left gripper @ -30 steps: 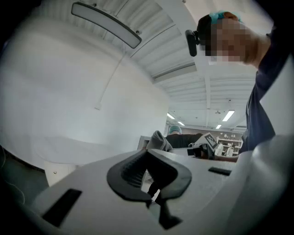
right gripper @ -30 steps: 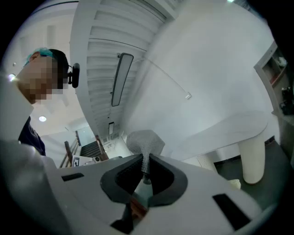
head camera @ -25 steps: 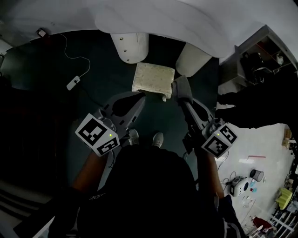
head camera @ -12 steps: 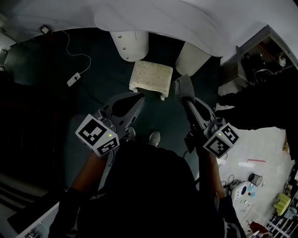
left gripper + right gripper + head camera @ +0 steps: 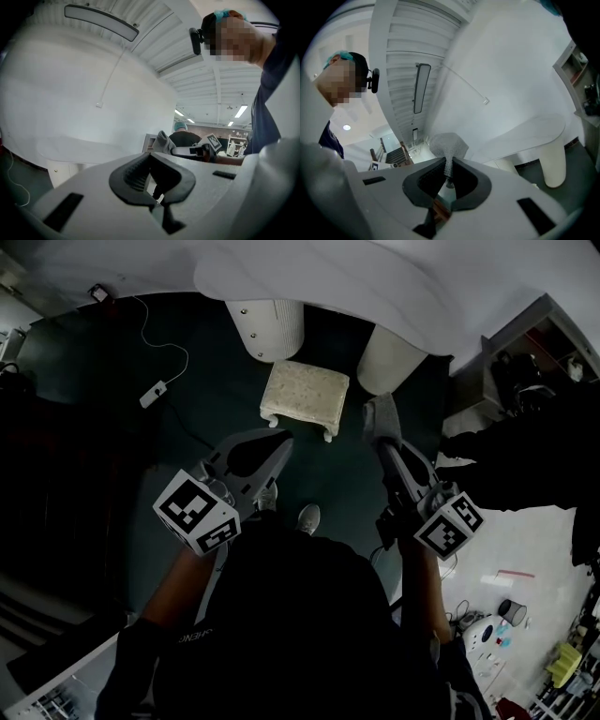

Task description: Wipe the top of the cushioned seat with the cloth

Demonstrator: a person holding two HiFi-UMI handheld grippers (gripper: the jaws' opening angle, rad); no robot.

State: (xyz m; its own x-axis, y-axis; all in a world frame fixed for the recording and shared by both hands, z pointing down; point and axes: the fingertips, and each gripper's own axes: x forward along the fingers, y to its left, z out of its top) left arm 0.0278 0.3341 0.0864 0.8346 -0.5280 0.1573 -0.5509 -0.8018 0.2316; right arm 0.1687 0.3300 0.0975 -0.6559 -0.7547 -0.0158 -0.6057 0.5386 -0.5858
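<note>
- Now gripping the grey cloth with the right tool, just right of the cushioned seat.
- Holding the left tool shut, empty, near the seat.

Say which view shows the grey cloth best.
Right gripper view: the grey mesh cloth is close, weave visible, pinched in the right hand-held gripper. Head view shows a small grey bunch; left gripper view, a distant lump.

Dark teal floor; white curved tabletop on 2 cream ribbed cylindrical legs; thin white cable trailing across floor; long ceiling strip lamp.
</note>
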